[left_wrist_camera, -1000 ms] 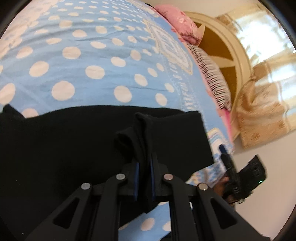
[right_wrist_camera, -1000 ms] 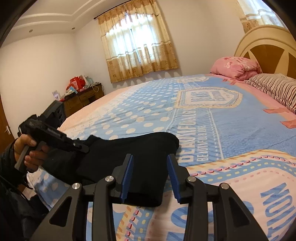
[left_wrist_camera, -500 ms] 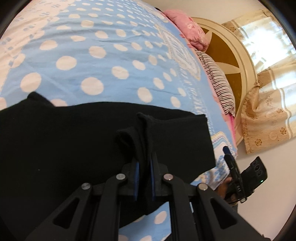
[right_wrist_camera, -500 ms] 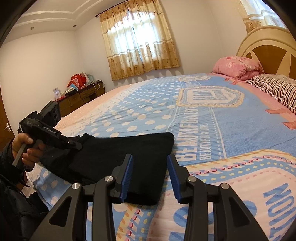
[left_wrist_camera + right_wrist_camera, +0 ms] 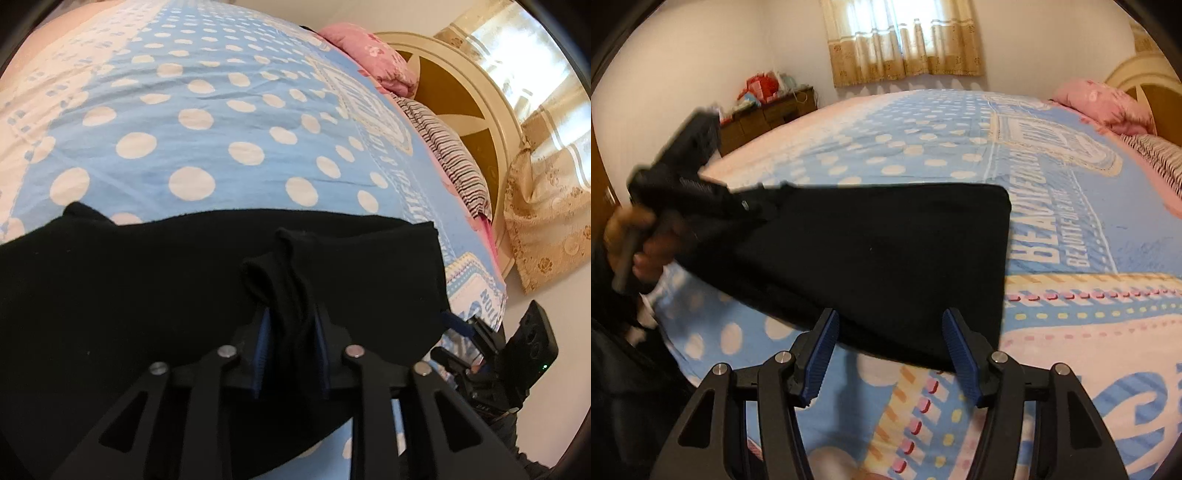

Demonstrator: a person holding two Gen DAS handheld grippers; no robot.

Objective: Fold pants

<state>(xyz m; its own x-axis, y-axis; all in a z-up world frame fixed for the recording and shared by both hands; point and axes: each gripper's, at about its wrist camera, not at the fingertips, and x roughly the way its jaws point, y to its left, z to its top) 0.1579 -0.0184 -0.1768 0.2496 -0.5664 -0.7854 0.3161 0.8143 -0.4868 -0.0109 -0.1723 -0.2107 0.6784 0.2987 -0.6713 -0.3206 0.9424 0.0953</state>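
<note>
Right wrist: jaws now wider over pants (image 5: 886, 254)

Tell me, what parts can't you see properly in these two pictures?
- Left wrist view: the black pants run off the left and bottom edges, and the left gripper covers the pinched fold.
- Right wrist view: the hand holding the left gripper is blurred.
- Right wrist view: the things on the dresser are too small.

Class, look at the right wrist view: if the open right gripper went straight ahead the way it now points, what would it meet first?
Most likely the black pants. The right gripper is open, and the fabric's near edge lies just ahead of its fingers on the bedspread. Depth is unclear, so it might pass just above the cloth.
</note>
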